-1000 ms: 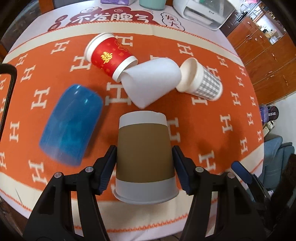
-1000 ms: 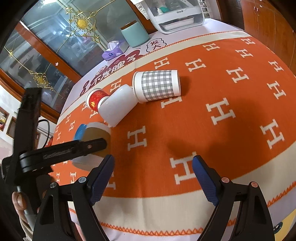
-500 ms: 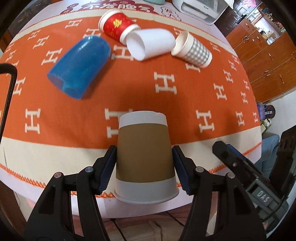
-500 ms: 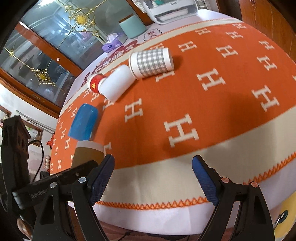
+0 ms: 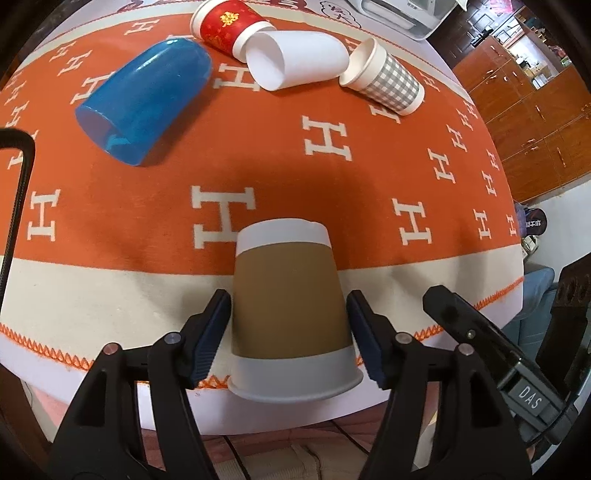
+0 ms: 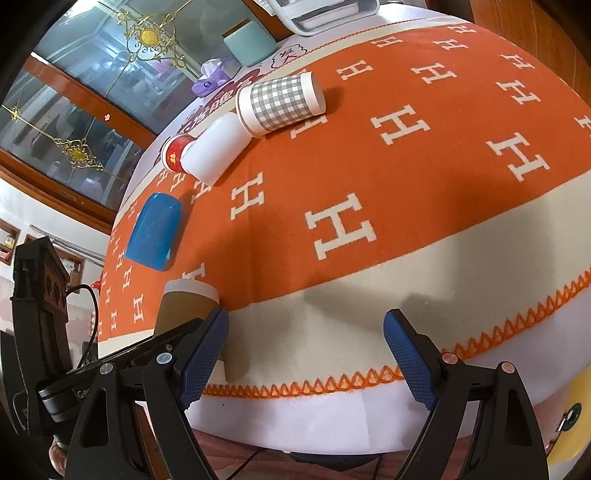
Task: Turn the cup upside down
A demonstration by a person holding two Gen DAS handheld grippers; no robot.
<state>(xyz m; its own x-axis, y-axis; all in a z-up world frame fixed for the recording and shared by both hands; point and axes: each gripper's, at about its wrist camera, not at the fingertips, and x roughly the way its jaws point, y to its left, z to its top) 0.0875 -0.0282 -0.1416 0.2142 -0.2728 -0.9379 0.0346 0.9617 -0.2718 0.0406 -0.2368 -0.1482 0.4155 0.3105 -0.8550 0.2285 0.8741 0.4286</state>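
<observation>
My left gripper (image 5: 288,328) is shut on a brown paper cup with white bands (image 5: 290,310). The cup's closed base points away from the camera and its open rim points toward it. It hangs over the near edge of the table. The cup also shows in the right wrist view (image 6: 184,302), with the left gripper's body (image 6: 122,362) below it. My right gripper (image 6: 306,354) is open and empty above the table's near edge, to the right of the cup.
On the orange H-patterned cloth (image 5: 325,177) lie a blue plastic cup (image 5: 144,99), a red paper cup (image 5: 225,27), a white cup (image 5: 295,59) and a grey checked cup (image 5: 384,79), all on their sides. A printer (image 5: 399,14) stands at the far edge.
My left gripper has carried the brown cup back toward the table's near edge. The lying cups now look farther off. The right gripper has also drawn back to the near edge.
</observation>
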